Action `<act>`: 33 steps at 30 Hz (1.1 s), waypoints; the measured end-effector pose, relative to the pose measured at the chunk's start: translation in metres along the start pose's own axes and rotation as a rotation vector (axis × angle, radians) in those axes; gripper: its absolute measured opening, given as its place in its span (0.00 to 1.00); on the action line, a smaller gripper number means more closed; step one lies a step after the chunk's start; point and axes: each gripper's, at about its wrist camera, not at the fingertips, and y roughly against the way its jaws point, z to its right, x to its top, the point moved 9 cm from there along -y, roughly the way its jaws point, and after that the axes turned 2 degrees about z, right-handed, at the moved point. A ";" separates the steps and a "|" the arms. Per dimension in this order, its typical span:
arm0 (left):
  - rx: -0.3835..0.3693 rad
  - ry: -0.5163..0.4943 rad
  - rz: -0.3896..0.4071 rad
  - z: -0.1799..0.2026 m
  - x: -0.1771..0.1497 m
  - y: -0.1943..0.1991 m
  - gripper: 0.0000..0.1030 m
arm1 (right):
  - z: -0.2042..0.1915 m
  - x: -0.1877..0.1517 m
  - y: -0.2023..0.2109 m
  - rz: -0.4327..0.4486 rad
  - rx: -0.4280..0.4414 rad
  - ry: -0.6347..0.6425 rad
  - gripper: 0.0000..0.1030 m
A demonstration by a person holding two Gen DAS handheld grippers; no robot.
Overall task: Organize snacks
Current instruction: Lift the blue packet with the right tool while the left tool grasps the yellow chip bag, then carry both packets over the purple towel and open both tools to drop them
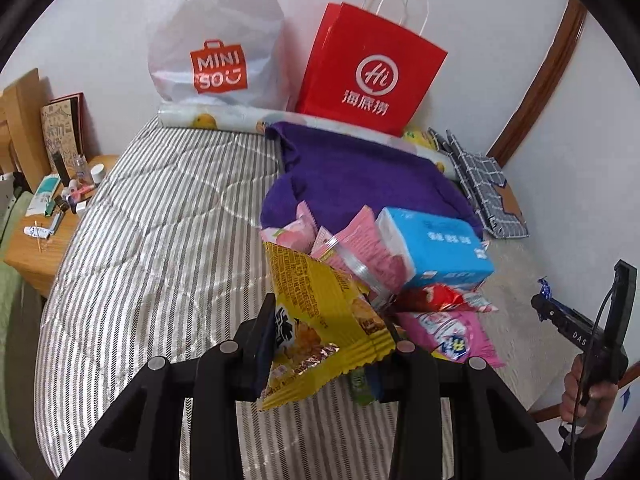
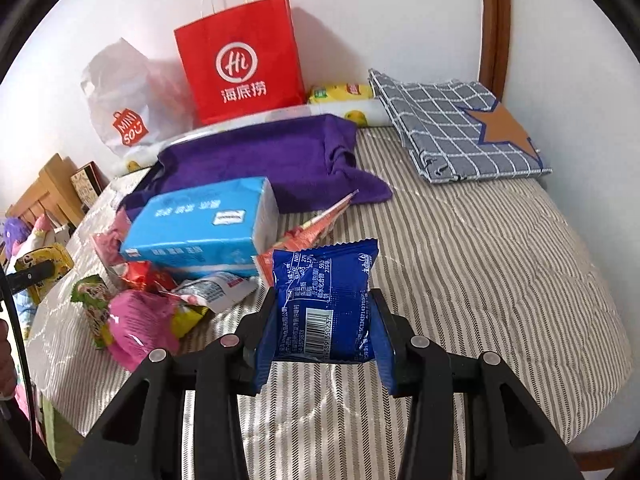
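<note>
My left gripper (image 1: 330, 356) is shut on a yellow snack packet (image 1: 320, 312), held above the striped bed cover (image 1: 160, 260). Just beyond it lies a heap of snacks: pink packets (image 1: 372, 248), a red packet (image 1: 432, 296) and a blue tissue pack (image 1: 436, 244). In the right wrist view my right gripper (image 2: 324, 336) is shut on a dark blue snack packet (image 2: 324, 300), barcode side up, lifted off the bed. The heap (image 2: 160, 280) lies to its left, with the blue tissue pack (image 2: 200, 228) on top. The left gripper with the yellow packet (image 2: 44, 264) shows at the far left edge.
A red paper bag (image 1: 372, 64) and a white plastic shopping bag (image 1: 216, 48) stand against the wall at the bed's far side. A purple towel (image 1: 360, 176) lies in front of them, a folded checked cloth (image 2: 452, 124) at the right. A wooden nightstand (image 1: 44, 236) with small bottles stands left.
</note>
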 end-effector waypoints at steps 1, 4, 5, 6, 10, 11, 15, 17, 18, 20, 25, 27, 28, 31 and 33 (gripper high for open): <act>-0.009 -0.005 0.004 0.004 0.002 0.003 0.34 | -0.001 0.001 0.002 0.004 0.002 0.001 0.41; -0.014 -0.028 0.015 0.015 0.008 0.008 0.34 | -0.006 0.007 0.008 0.017 0.017 0.010 0.41; -0.018 -0.035 0.017 0.019 0.009 0.010 0.34 | -0.008 0.009 0.010 0.023 0.020 0.012 0.41; -0.025 -0.042 0.019 0.023 0.011 0.011 0.34 | -0.011 0.010 0.012 0.028 0.026 0.017 0.41; -0.049 -0.065 0.018 0.042 0.014 0.010 0.34 | -0.019 0.017 0.019 0.048 0.046 0.029 0.41; -0.056 -0.074 0.015 0.047 0.016 0.008 0.34 | -0.021 0.019 0.020 0.052 0.049 0.029 0.41; -0.089 -0.108 0.007 0.071 0.022 0.002 0.34 | -0.028 0.030 0.023 0.064 0.069 0.028 0.41; -0.101 -0.124 0.004 0.082 0.027 -0.002 0.34 | -0.031 0.036 0.023 0.068 0.076 0.030 0.41; -0.104 -0.129 0.003 0.087 0.029 -0.004 0.34 | -0.033 0.040 0.023 0.073 0.081 0.034 0.41; -0.115 -0.145 -0.001 0.098 0.037 -0.010 0.34 | -0.038 0.049 0.022 0.084 0.087 0.043 0.41; -0.115 -0.182 0.010 0.116 0.061 -0.021 0.34 | -0.048 0.078 0.018 0.116 0.106 0.059 0.41; -0.114 -0.193 0.014 0.120 0.070 -0.024 0.34 | -0.052 0.093 0.015 0.133 0.110 0.070 0.41; -0.113 -0.201 0.018 0.123 0.078 -0.027 0.34 | -0.053 0.100 0.013 0.142 0.113 0.074 0.41; -0.110 -0.209 0.025 0.126 0.094 -0.033 0.34 | -0.058 0.121 0.005 0.163 0.121 0.081 0.41; -0.105 -0.220 0.022 0.127 0.105 -0.039 0.34 | -0.061 0.133 0.000 0.176 0.123 0.086 0.41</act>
